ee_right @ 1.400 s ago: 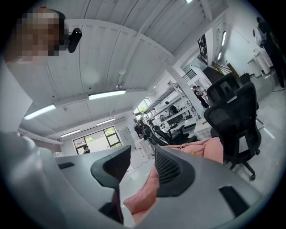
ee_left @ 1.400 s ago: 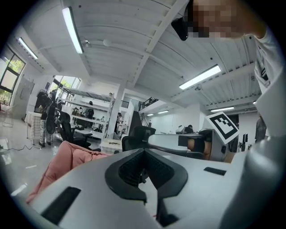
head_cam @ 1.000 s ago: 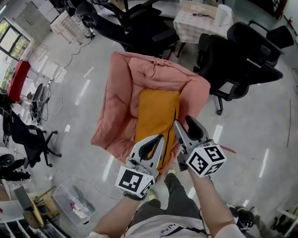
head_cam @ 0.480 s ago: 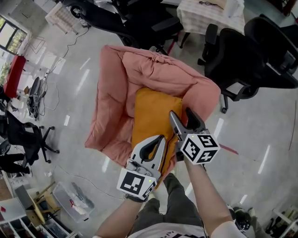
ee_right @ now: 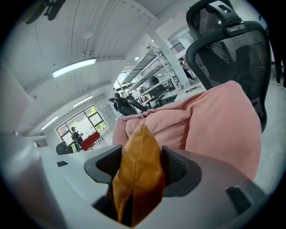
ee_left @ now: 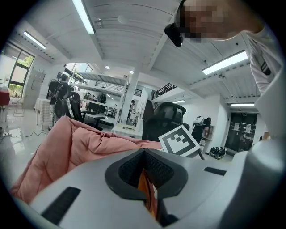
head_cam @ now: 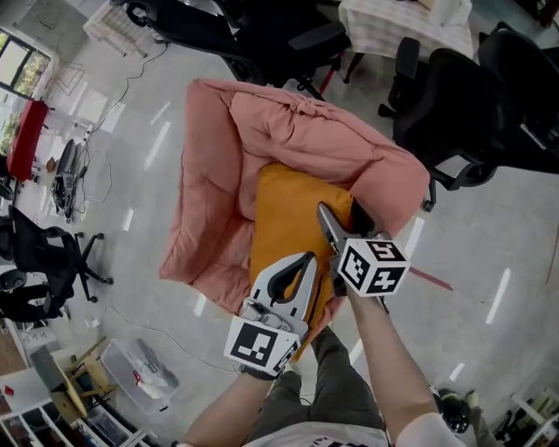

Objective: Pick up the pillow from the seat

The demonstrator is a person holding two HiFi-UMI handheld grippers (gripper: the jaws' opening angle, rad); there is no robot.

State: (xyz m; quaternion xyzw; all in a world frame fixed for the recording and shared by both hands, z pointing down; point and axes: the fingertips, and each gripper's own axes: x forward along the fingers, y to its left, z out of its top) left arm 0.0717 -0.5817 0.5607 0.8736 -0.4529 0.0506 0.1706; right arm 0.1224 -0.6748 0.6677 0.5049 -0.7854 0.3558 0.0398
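Observation:
An orange pillow lies in the hollow of a pink padded seat on the floor. My left gripper is at the pillow's near edge, shut on a thin fold of it; in the left gripper view only a sliver of the pillow shows between the closed jaws. My right gripper is at the pillow's right edge. Its jaws are opening, and a corner of the pillow stands between them, filling most of the gap. The seat rises behind it.
Black office chairs stand close behind and to the right of the seat. A cloth-covered table is at the back. Another chair and a plastic bin are on the floor at the left. The person's legs are just below the grippers.
The right gripper has moved forward along the pillow's right edge, and its jaws have spread wider around the corner. The left gripper has stayed shut at the near edge.

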